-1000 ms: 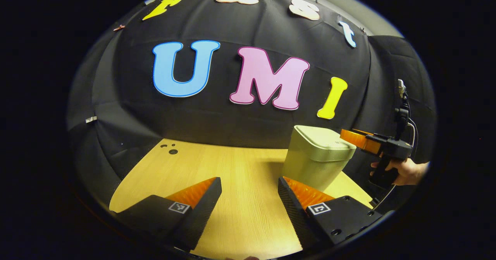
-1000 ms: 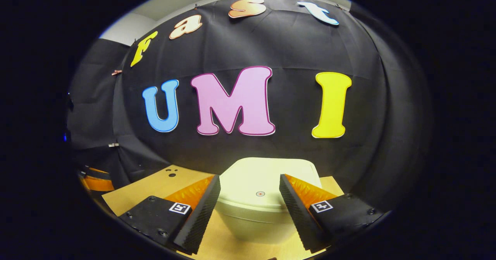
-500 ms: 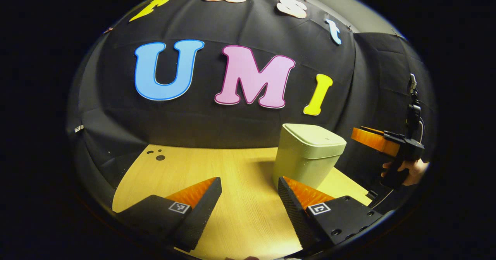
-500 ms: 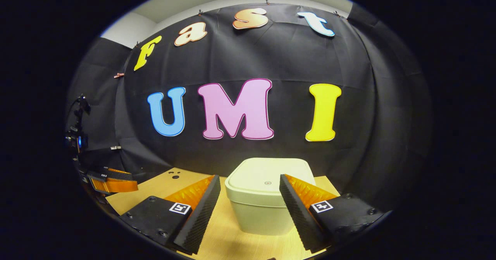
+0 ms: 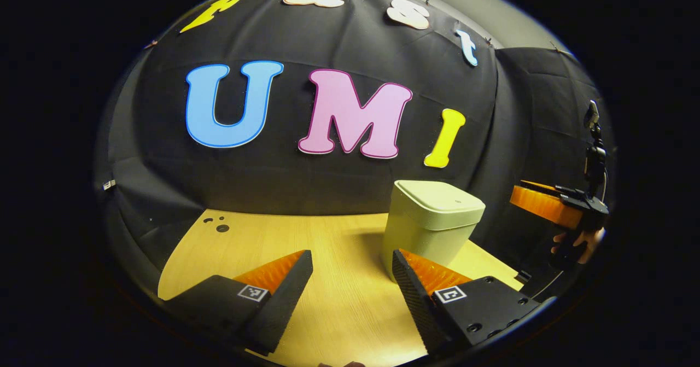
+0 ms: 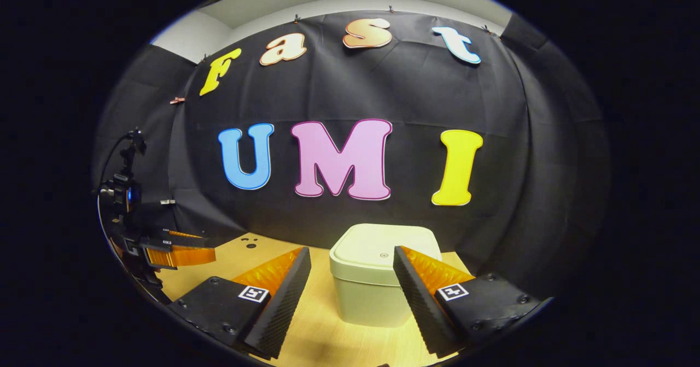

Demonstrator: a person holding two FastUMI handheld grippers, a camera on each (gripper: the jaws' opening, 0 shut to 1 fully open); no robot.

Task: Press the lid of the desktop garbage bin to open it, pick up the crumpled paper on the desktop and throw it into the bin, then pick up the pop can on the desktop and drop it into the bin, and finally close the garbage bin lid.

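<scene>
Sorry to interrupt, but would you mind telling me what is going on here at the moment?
A person holds a two-finger gripper in each hand over a wooden desktop. The garbage bin stands with its lid shut. The right gripper and the left gripper are both open and empty, apart from the bin.

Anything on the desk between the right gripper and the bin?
No. In the right gripper view, only bare tabletop lies between the open right gripper and the closed garbage bin.
</scene>
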